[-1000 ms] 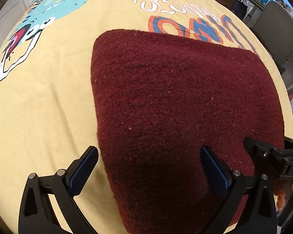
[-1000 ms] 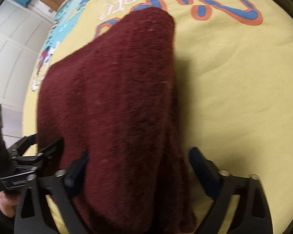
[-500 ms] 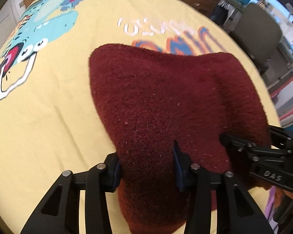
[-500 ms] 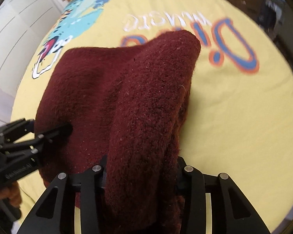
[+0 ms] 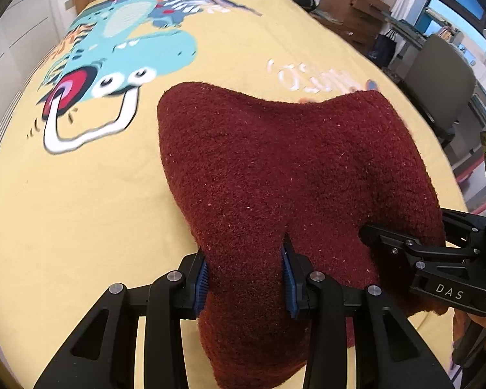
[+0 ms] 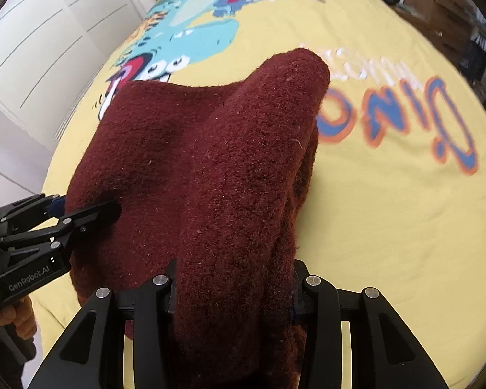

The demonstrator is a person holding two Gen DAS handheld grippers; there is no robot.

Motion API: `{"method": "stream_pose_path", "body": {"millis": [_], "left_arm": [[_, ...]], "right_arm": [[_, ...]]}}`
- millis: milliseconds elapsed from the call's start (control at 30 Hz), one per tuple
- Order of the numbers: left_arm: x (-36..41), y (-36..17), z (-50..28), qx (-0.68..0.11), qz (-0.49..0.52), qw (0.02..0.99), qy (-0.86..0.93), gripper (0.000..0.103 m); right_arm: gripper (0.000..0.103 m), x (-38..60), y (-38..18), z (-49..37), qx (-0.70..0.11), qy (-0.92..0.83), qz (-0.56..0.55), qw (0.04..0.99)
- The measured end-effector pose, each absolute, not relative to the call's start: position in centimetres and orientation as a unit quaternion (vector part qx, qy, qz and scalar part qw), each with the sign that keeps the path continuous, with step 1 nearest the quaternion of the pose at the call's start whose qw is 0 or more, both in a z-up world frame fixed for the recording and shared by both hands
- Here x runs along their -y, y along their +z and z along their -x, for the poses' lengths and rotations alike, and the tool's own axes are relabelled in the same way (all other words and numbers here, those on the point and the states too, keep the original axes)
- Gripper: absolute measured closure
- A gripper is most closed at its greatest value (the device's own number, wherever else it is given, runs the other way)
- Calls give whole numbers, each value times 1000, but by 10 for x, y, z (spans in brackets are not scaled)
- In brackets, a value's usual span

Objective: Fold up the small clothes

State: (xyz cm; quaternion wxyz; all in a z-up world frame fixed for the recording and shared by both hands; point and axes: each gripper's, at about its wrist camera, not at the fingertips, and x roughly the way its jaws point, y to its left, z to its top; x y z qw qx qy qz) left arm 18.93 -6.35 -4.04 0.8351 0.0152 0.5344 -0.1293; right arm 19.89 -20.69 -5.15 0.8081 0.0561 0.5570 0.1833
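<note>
A: Where is the dark red, fuzzy knitted garment (image 5: 291, 168) found, and how is it gripped?

B: It is draped over the yellow bedspread printed with a cartoon dinosaur (image 5: 81, 194), near the bed's front edge. Its near hem is lifted clear of the cover while the far part is seen resting on it. In the left wrist view the left gripper (image 5: 244, 278) is closed on a bunch of the hem at about 6 o'clock, the blue pads (image 5: 201, 277) pressed into the cloth on both sides. The right gripper (image 5: 401, 243) is seen at 4 o'clock, clamped on the same hem further along.

A: Is that confirmed from the other side?

B: Yes. In the right wrist view the right gripper (image 6: 231, 291) is clamped around a thick raised ridge of the fabric, and the left gripper (image 6: 90, 210) is seen at 9 o'clock, biting into the hem.

A: Why is it held at two points?

B: A limp knit sags when raised at one point; with both corners taken, the edge can be kept level. It is judged that the near half is meant to be carried toward 12 o'clock and laid over the far half.

A: What could go wrong?

B: The bunched ridge could be set down as a crease.
</note>
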Motion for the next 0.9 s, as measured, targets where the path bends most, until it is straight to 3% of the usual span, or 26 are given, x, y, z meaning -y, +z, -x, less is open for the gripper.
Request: {"method": "stream_pose_path", "body": {"millis": [200,367,433,533,667,733,800,867,900], "left_arm": [[38,-73,-177,-551,3,826,-120,70],[36,-70,-181,-552,16,825,-119,56],[32,-70,-181,-558,24,821,-118,53],[26,-69,-177,-569,30,814,-115,45],[20,-64,-169,-565,26,818,-101,12],[16,-63,-166,-562,32,820,-101,10],[12,-64,-162,-558,47,822,-100,0],[10,-68,-161,-558,50,823,-94,1],[10,-72,-160,-562,48,821,-89,1]], "right_arm": [[51,196,-95,-198,-581,153,-50,798],[27,201,-90,-204,-575,137,-30,806],[24,207,-82,-198,-562,132,-14,816],[22,213,-70,-193,-547,129,3,827],[21,227,-64,-175,-544,127,11,829],[18,232,-63,-167,-538,129,12,833],[10,240,-64,-159,-532,126,7,837],[1,245,-66,-156,-529,121,-3,840],[1,248,-67,-154,-524,119,-6,843]]}}
